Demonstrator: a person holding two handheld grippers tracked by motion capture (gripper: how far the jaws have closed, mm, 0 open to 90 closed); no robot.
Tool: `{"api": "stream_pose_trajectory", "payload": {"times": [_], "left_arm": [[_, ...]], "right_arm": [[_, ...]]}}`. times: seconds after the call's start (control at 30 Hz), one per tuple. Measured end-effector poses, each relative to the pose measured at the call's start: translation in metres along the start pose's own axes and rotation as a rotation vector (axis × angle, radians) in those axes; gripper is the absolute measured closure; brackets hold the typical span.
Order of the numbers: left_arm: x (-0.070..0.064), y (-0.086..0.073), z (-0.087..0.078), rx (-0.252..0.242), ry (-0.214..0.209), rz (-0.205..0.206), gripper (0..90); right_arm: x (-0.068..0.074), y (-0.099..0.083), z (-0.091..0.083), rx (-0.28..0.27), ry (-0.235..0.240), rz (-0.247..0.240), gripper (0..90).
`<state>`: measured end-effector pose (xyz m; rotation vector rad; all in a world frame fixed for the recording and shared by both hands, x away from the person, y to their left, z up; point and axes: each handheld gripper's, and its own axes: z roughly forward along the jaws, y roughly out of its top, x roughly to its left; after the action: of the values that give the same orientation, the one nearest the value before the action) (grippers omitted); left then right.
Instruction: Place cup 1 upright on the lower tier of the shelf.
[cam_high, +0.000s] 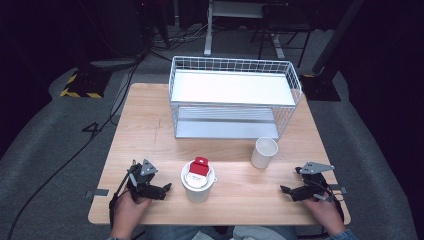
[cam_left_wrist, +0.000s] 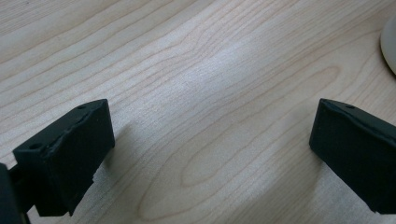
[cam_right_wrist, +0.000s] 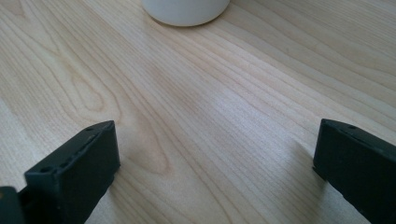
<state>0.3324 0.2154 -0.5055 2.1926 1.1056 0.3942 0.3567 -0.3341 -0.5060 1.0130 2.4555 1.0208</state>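
Note:
A wide white cup (cam_high: 198, 187) stands near the table's front edge with a red and white packet (cam_high: 199, 167) in it. A smaller empty white cup (cam_high: 263, 152) stands to its right, farther back. My left gripper (cam_high: 166, 188) rests low on the wood just left of the wide cup, open with nothing between its jaws (cam_left_wrist: 215, 140); a white cup's edge (cam_left_wrist: 390, 42) shows at the right of the left gripper view. My right gripper (cam_high: 285, 190) lies at the front right, open and empty (cam_right_wrist: 215, 154); a white cup's base (cam_right_wrist: 186, 9) stands ahead of it.
A white wire rack (cam_high: 235, 97) with two shelves stands at the back middle of the wooden table (cam_high: 145, 135). Bare wood lies between the rack and the cups. Cables run over the grey floor (cam_high: 50, 135) at the left.

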Motion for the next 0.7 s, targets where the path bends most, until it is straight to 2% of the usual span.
{"api": "stream_pose_trajectory", "payload": {"times": [0.7], "left_arm": [[-0.0002,0.0014,0.0012,0.002,0.0,0.001,0.3]], "right_arm": [[-0.0001,-0.0003,-0.0003,-0.002,0.004,-0.001,0.6]]}}
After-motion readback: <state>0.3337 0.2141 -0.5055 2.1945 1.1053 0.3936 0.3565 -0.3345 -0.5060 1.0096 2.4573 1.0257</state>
